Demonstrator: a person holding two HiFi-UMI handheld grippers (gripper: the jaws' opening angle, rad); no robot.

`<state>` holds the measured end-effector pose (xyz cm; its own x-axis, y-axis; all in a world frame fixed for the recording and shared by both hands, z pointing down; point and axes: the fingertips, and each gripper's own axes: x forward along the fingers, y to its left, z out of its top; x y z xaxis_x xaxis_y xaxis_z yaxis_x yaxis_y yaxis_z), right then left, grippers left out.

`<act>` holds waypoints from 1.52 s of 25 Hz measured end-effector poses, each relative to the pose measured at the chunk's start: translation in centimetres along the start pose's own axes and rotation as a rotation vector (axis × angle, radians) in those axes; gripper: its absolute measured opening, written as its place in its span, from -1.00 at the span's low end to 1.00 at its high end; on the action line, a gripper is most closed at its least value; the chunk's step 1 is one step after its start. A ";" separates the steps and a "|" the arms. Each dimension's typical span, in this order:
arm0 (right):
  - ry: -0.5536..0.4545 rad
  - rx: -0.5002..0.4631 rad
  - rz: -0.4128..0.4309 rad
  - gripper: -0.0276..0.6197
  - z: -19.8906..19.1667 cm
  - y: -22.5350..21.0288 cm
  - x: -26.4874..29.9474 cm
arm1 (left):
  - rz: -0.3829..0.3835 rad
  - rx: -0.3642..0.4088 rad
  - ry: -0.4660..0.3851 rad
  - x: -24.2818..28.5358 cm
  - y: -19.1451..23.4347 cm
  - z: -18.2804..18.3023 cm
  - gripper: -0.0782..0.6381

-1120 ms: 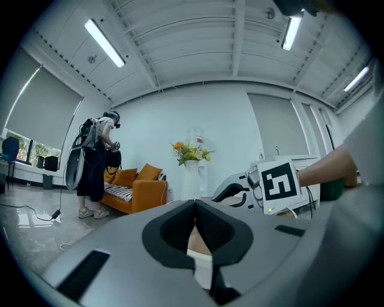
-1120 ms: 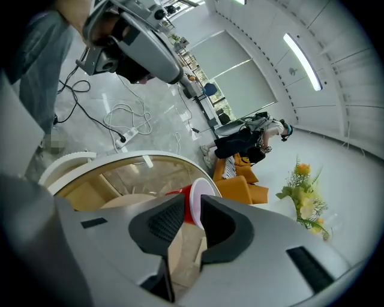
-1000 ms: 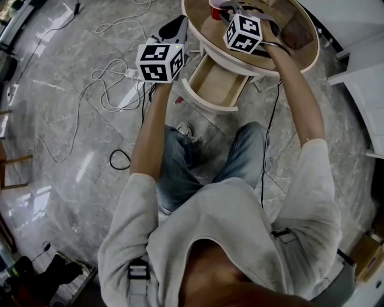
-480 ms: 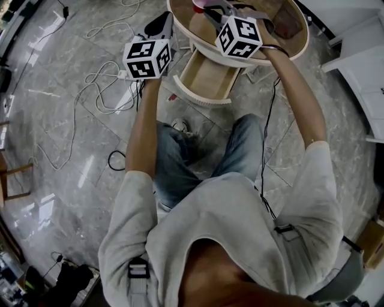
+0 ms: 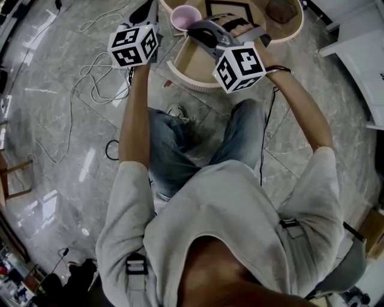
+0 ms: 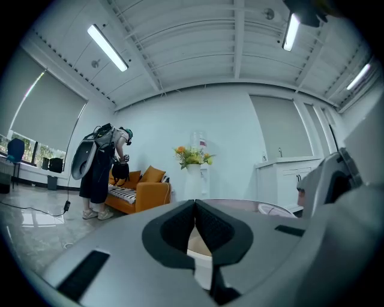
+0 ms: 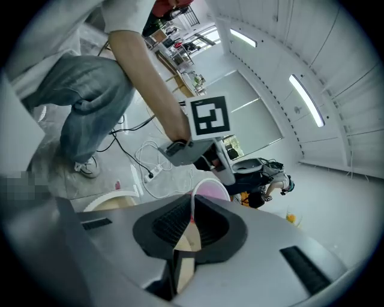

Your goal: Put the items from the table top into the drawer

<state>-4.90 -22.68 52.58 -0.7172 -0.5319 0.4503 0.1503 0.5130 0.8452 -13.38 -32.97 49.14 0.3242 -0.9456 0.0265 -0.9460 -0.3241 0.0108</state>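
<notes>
Pink cup [image 5: 185, 17] is off the tabletop [image 5: 294, 27] now: the right hand-held gripper [image 7: 192, 210], jaws just closed on its rim, carries it toward the open drawer [image 5: 193, 60]. Left hand-held gripper [image 6: 193, 222] waits closed, empty.

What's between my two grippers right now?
The pink cup: the right gripper, its jaws just closing, pinches its rim. The left gripper, shut, hangs apart from it. Head view shows this.
</notes>
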 end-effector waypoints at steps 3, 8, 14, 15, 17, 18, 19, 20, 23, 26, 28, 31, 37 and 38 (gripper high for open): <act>0.002 -0.014 0.046 -0.80 0.2 3.6 -0.3 | 0.005 0.005 -0.007 -0.4 -0.1 0.3 -0.74; 0.027 0.029 0.136 -0.80 -0.5 9.1 0.6 | 0.007 0.011 -0.003 -0.8 -0.2 0.3 -0.74; 0.087 0.078 0.211 -0.80 -3.9 14.5 4.0 | -0.011 0.028 0.004 -0.7 -0.8 0.2 -0.74; 0.106 0.079 0.225 -0.80 -4.8 15.5 4.9 | -0.015 0.036 0.010 -0.6 -0.9 0.0 -0.74; 0.148 0.093 0.254 -0.80 -6.9 17.6 6.6 | -0.021 0.041 0.017 -0.5 -1.0 -0.2 -0.74; 0.169 0.104 0.267 -0.80 -7.9 18.6 7.5 | -0.023 0.038 0.018 -0.4 -1.0 -0.2 -0.74; 0.190 0.116 0.280 -0.80 -8.9 19.6 8.3 | -0.024 0.032 0.018 -0.4 -0.9 -0.3 -0.74; 0.208 0.126 0.292 -0.80 -9.9 20.5 9.1 | -0.025 0.024 0.017 -0.3 -0.8 -0.3 -0.74; 0.247 0.153 0.312 -0.80 -12.0 22.6 11.4 | -0.025 -0.004 0.015 -0.1 -0.4 -0.5 -0.74; 0.271 0.182 0.323 -0.80 -13.5 24.0 13.5 | -0.026 0.002 0.023 0.2 0.0 -0.9 -0.74; 0.294 0.195 0.329 -0.80 -14.5 24.8 14.7 | -0.029 0.007 0.027 0.3 0.2 -1.1 -0.74; 0.326 0.209 0.338 -0.80 -16.0 25.7 16.4 | -0.030 0.010 0.028 0.4 0.6 -1.2 -0.74; 0.358 0.267 0.348 -0.80 -17.8 27.7 19.1 | -0.030 0.025 0.032 0.2 1.2 -1.3 -0.74; 0.361 0.277 0.348 -0.80 -18.0 28.0 19.4 | -0.031 0.027 0.032 0.1 1.3 -1.2 -0.74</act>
<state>-2.36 -30.76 90.12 -0.3719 -0.4714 0.7996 0.1173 0.8307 0.5443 -14.59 -33.49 50.39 0.3527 -0.9339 0.0584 -0.9351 -0.3541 -0.0147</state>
